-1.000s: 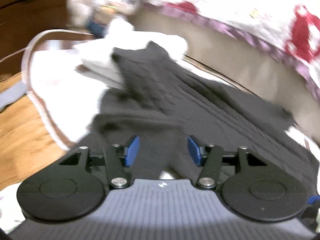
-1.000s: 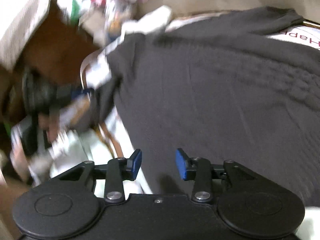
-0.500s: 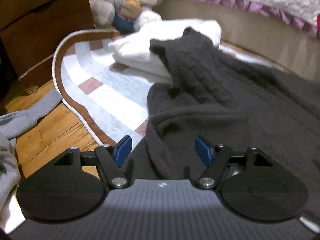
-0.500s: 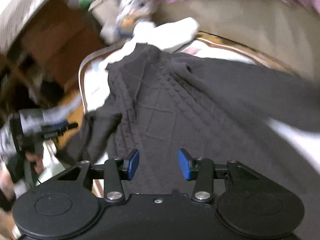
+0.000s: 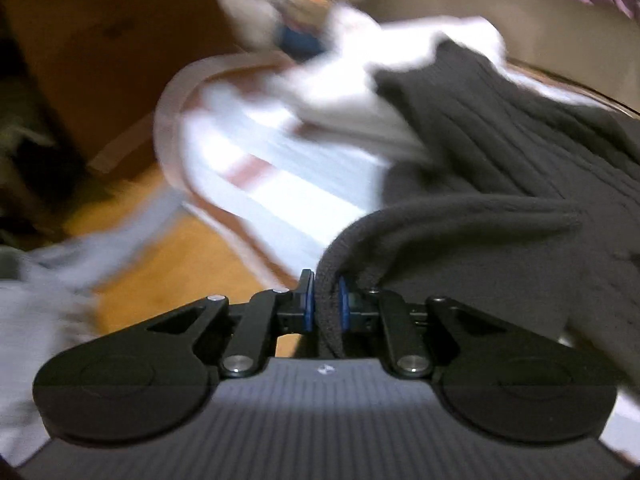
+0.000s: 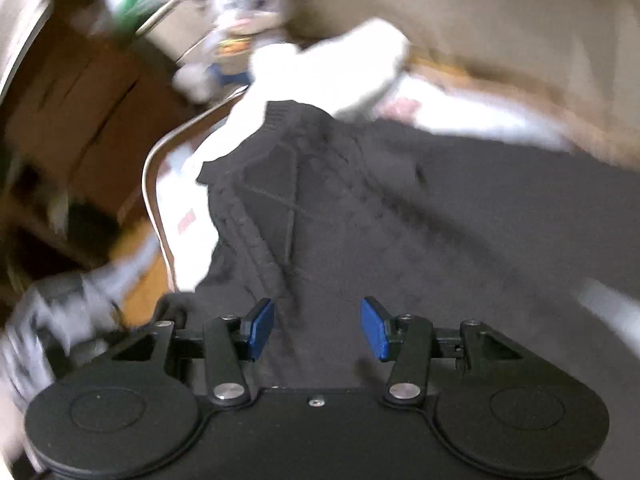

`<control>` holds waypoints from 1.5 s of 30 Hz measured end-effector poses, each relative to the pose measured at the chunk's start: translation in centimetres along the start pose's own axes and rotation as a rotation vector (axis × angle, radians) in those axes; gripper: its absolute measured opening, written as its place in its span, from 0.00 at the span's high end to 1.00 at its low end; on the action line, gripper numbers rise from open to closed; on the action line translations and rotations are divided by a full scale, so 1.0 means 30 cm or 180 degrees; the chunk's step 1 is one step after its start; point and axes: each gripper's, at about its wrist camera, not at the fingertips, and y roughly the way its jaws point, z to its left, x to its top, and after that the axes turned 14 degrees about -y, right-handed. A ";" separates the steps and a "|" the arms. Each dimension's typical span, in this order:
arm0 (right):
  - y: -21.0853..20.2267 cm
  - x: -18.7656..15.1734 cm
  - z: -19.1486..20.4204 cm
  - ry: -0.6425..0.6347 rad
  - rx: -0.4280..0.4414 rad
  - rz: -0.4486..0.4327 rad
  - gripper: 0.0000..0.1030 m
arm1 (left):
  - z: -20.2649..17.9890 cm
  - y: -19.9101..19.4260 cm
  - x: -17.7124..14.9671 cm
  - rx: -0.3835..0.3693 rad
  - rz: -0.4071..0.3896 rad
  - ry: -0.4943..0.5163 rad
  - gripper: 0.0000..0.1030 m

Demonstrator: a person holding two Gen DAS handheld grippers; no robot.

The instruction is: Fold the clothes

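A dark grey knit sweater (image 5: 500, 184) lies spread on a striped rug (image 5: 256, 172); it also shows in the right wrist view (image 6: 400, 216). My left gripper (image 5: 325, 304) is shut on a thick folded edge of the sweater, which runs between the blue pads. My right gripper (image 6: 318, 330) is open just above the sweater's near part, nothing between its fingers. A sleeve end (image 6: 280, 116) reaches onto a folded white garment (image 6: 328, 68).
The folded white garment (image 5: 372, 80) sits at the rug's far side, with a plush toy (image 6: 240, 20) behind it. Wooden furniture (image 5: 100, 40) stands at the left. Grey clothing (image 5: 36, 288) lies on the wood floor. A bed base (image 6: 500, 32) runs along the back.
My left gripper has closed on the sweater's edge; it was open half a second ago. My right gripper has stayed open and moved closer over the sweater. Both views are motion-blurred.
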 end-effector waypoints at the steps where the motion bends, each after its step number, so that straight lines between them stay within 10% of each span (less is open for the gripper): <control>1: 0.030 -0.024 -0.019 0.0081 0.0064 0.0104 0.48 | 0.025 -0.043 0.001 0.0117 -0.0098 -0.0014 0.90; 12: 0.161 -0.138 -0.099 -0.0329 -0.0272 0.0440 0.47 | 0.326 -0.399 -0.039 0.1554 -0.0603 -0.0651 0.90; 17: 0.154 -0.133 -0.088 -0.0576 -0.0300 0.0291 0.47 | 0.382 -0.398 -0.076 0.1680 -0.0256 -0.0820 0.90; 19: 0.152 -0.121 -0.096 -0.0626 -0.0332 0.0242 0.47 | 0.376 -0.329 -0.080 0.1541 0.0137 -0.0688 0.84; 25: 0.094 -0.079 -0.164 -0.0416 -0.0160 -0.0069 0.47 | 0.209 -0.316 -0.035 0.0316 0.0035 -0.0516 0.40; 33: -0.009 0.006 -0.326 0.0157 -0.0062 -0.0829 0.46 | -0.020 -0.022 0.154 -0.0667 -0.0175 -0.0331 0.27; 38: -0.039 0.013 -0.434 0.0276 -0.0487 -0.0973 0.46 | -0.098 0.323 0.171 -0.0612 0.0417 -0.0779 0.27; 45: -0.086 0.031 -0.565 0.0543 -0.0910 -0.0844 0.46 | -0.106 0.463 0.127 -0.0774 0.0725 -0.1072 0.27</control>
